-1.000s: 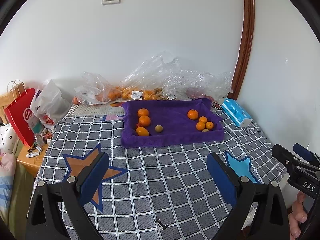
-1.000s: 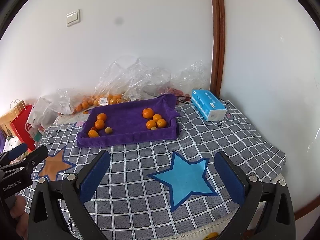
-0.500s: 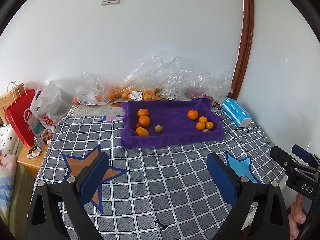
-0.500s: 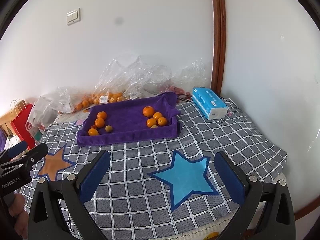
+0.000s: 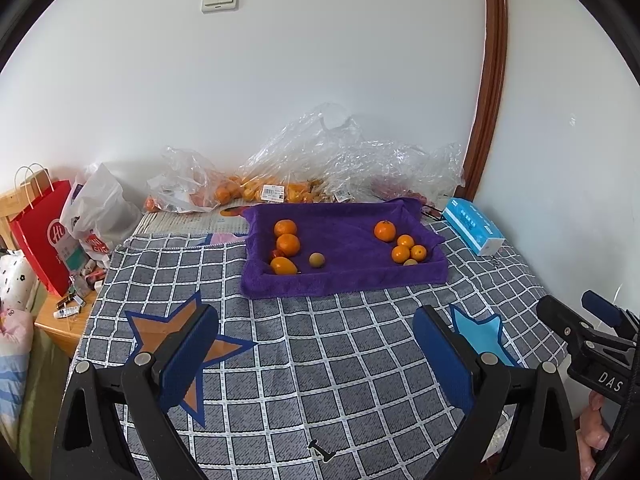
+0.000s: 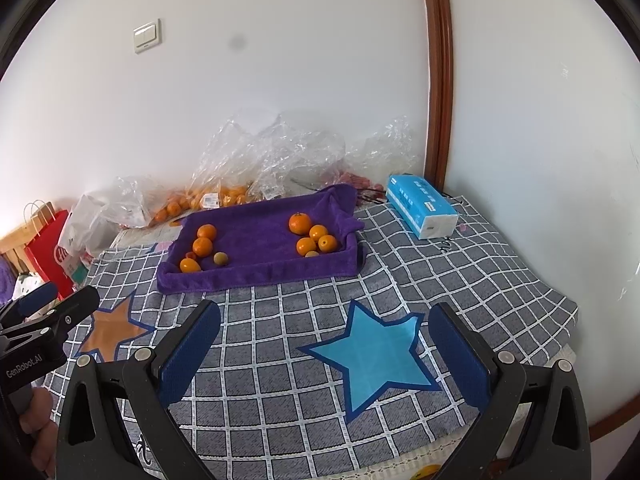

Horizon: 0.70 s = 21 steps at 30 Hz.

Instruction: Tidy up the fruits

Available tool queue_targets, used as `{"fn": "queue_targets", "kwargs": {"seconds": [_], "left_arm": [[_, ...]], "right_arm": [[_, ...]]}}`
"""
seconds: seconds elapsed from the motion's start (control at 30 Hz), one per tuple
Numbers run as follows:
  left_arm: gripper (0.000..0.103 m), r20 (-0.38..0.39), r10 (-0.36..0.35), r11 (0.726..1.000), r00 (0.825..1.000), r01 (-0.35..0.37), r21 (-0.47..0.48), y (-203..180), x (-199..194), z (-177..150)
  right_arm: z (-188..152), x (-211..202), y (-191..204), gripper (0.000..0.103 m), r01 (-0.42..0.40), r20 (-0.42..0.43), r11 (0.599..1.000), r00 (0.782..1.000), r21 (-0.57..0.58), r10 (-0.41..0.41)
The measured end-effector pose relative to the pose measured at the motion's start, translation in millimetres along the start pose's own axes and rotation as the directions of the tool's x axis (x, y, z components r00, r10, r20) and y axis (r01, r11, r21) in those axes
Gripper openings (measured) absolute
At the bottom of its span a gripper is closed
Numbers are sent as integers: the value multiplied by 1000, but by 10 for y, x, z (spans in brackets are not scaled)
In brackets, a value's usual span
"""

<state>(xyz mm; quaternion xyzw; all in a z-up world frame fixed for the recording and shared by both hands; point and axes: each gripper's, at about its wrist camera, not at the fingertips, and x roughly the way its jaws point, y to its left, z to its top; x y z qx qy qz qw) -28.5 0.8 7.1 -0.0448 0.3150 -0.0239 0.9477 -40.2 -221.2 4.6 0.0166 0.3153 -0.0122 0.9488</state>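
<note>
A purple cloth-lined tray (image 5: 340, 280) (image 6: 256, 276) lies at the far side of the checked tablecloth. In it, several oranges (image 5: 287, 244) (image 6: 202, 246) and a small yellowish fruit (image 5: 316, 259) (image 6: 220, 258) sit at the left; another group of oranges (image 5: 404, 248) (image 6: 316, 236) sits at the right. My left gripper (image 5: 316, 344) is open and empty, low over the cloth in front of the tray. My right gripper (image 6: 324, 340) is open and empty above the blue star (image 6: 372, 356). Each gripper shows at the edge of the other's view.
Clear plastic bags with more oranges (image 5: 256, 192) (image 6: 208, 200) lie against the wall behind the tray. A blue tissue pack (image 5: 472, 232) (image 6: 422, 210) lies at the right. A red paper bag (image 5: 44, 236) and a white bag (image 5: 96, 216) stand left of the table.
Both grippers have crept slightly forward toward the tray. Both stay open and empty. The fruits have not moved.
</note>
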Motion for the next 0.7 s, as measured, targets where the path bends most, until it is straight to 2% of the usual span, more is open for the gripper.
{"fn": "queue_targets", "kwargs": {"seconds": [0.7], "left_arm": [[98,7,5,1000,1000,-5,-8,34,-6,-1]], "right_arm": [[-2,33,46,102,-12,-4,1000,1000,-6,12]]}}
